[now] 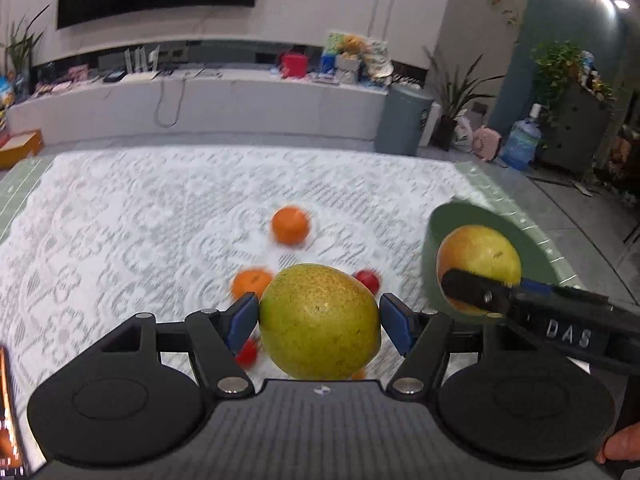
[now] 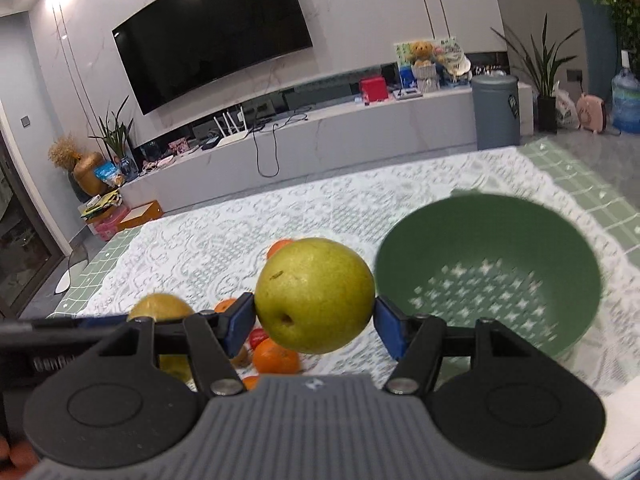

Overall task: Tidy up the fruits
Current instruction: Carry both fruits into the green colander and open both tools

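Left wrist view: my left gripper (image 1: 319, 318) has its blue pads (image 1: 244, 320) clamped on the flanks of a green-yellow pear (image 1: 320, 322), fruit held clear above the lace tablecloth (image 1: 120, 220). Grip sits at the widest girth, so it shouldn't squirt out. Below it on the cloth: two oranges (image 1: 290, 225) (image 1: 250, 282), one well behind the other, plus small red fruits (image 1: 368, 279) (image 1: 247, 352) just beside the pear's outline. At right, the right gripper (image 1: 480, 280) carries a second pear (image 1: 478, 258), seen against the green bowl (image 1: 440, 220). From this angle I can't tell if that pear is inside the bowl or only in front of it.

Right wrist view: settles it. Right gripper (image 2: 315, 324) is closed on its pear (image 2: 315, 295), pads on both sides, fruit left of the green bowl (image 2: 488, 224) and outside the rim. Bowl is empty, star-shaped drain holes visible in the base, so it's a colander type. The left gripper's pear (image 2: 160, 308) shows at lower left, partly behind my linkage. Oranges (image 2: 276, 356) and a red fruit (image 2: 258, 338) lie on the cloth underneath.

My read: both pears lifted, neither deposited. Bowl looks like the drop target, right-hand pear nearer to it
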